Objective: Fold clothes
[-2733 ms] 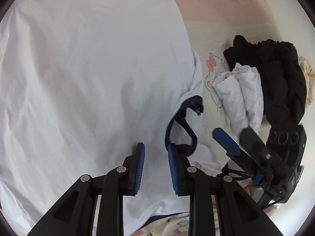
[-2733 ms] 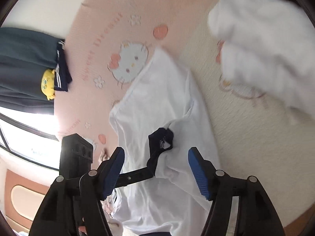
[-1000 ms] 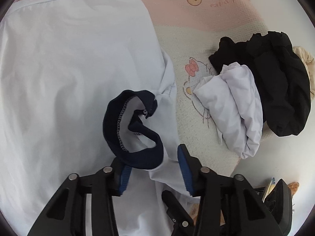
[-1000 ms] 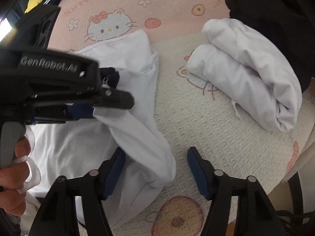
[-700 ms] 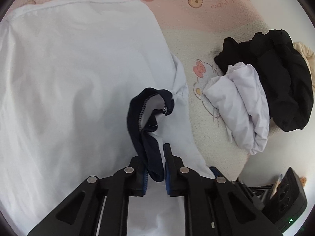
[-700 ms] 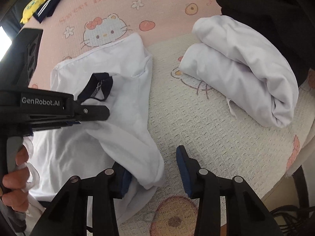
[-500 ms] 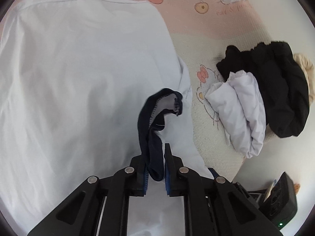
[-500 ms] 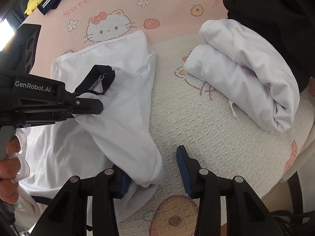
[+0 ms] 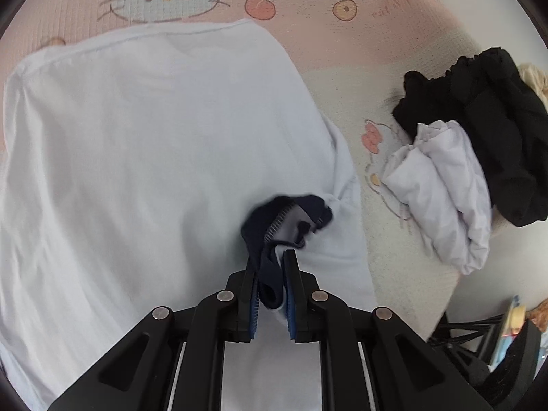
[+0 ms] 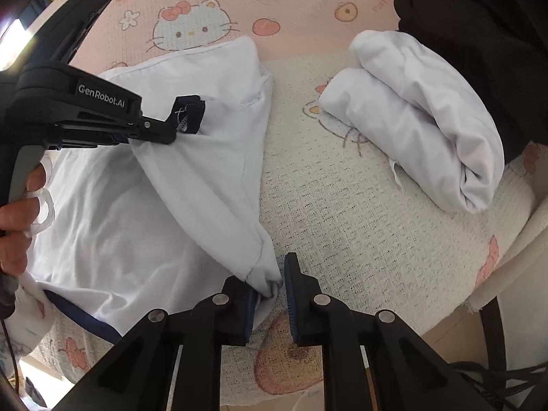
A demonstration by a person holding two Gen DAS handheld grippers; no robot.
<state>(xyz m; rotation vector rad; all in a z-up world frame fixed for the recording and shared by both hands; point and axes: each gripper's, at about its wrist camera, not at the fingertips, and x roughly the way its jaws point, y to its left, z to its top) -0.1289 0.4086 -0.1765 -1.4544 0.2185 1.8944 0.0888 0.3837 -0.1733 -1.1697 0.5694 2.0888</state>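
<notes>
Pink cartoon-cat blanket covers the bed, and a white shirt lies spread on it, filling the left of the scene. At its right edge 1 sleeve is lifted off the blanket and stretched between the 2 claws.

Left claw has its jaws pinched on the navy cuff, holding it up over the shirt body. Right claw sits nearer, its jaws closed on a bunched white corner at the sleeve's near end, low against the blanket. So the sleeve's long axis runs from the right claw away and leftward up to the cuff. The shirt body lies left of that line; bare blanket lies right of it. My guess is that the sleeve is meant to go leftward across the body, with both ends travelling together.

A rolled white garment and a black pile sit well apart on the right.

Whether the shirt's left side is already folded I cannot tell; its left and near edges run out of frame. The right claw's hold looks shallow, and how much cloth is between the pads is hidden.
</notes>
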